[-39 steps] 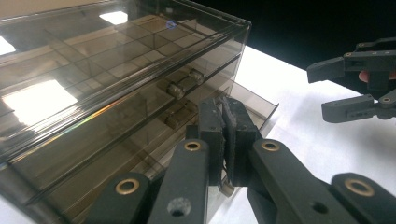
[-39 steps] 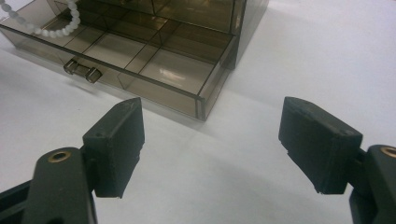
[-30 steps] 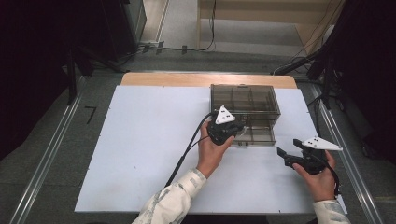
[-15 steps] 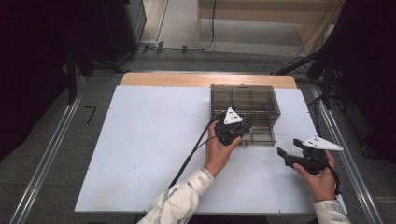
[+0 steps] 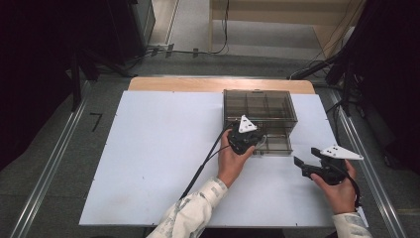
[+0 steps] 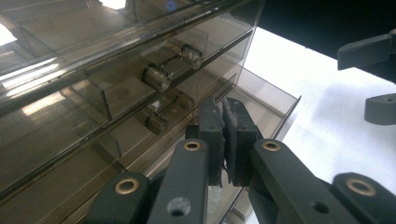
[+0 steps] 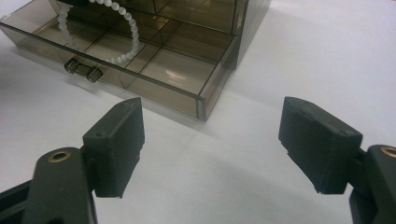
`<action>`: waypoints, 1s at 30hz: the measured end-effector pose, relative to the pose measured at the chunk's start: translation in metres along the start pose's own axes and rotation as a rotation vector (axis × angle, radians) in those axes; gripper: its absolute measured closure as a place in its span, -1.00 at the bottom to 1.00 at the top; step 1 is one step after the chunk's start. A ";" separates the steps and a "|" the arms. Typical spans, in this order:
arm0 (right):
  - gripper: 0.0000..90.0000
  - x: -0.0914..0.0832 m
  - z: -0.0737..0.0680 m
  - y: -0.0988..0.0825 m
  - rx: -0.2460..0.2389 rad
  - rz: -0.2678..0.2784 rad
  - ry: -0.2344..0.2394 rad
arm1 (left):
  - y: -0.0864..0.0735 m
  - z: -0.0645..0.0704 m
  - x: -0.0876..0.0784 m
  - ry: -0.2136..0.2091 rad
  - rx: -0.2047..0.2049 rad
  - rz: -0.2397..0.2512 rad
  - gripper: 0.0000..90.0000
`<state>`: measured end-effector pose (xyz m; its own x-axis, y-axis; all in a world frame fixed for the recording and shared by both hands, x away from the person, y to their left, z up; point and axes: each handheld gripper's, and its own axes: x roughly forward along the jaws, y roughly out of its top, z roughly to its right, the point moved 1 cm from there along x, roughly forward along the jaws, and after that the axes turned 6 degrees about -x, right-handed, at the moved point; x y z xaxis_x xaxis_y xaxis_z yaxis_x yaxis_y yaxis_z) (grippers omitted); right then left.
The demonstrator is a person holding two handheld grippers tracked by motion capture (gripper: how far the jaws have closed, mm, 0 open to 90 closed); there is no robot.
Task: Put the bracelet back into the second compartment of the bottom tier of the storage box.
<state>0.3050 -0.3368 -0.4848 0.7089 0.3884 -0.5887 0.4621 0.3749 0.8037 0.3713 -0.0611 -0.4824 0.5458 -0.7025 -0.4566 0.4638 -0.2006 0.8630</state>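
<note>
A smoky clear drawer box (image 5: 260, 106) stands at the table's back right, its bottom drawer (image 5: 273, 145) pulled out. My left gripper (image 5: 254, 142) hovers over that drawer's left part, jaws pressed together (image 6: 223, 122). A white bead bracelet (image 7: 133, 30) has its lower end on the drawer floor (image 7: 182, 70), and both strands rise out of frame toward that gripper; the grip point is hidden. The upper drawer's handle (image 6: 170, 70) is right in front of it. My right gripper (image 5: 300, 167) is held wide open (image 7: 210, 126) above the table, right of the drawer, with nothing between the jaws.
The pulled-out drawer has a small handle (image 7: 83, 69) on its front wall and dividers inside. The white tabletop (image 5: 158, 148) spreads bare to the left. The left gripper's cable (image 5: 203, 166) trails across it. The table edge lies just right of my right hand.
My left gripper has shifted a little to the right and nearer, along the box front over the open drawer. The right gripper has stayed where it was, open.
</note>
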 end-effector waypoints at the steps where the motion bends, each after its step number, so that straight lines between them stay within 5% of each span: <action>1: -0.53 0.000 0.000 0.000 -0.001 0.001 0.000 | 0.000 0.000 0.000 0.000 -0.003 -0.002 0.95; 30: -0.53 0.001 0.000 0.000 -0.004 0.000 -0.002 | -0.005 0.003 -0.009 0.071 -0.009 -0.010 -0.11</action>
<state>0.3057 -0.3363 -0.4852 0.7096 0.3869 -0.5889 0.4599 0.3788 0.8031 0.3618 -0.0560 -0.4817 0.5888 -0.6505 -0.4797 0.4755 -0.2011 0.8564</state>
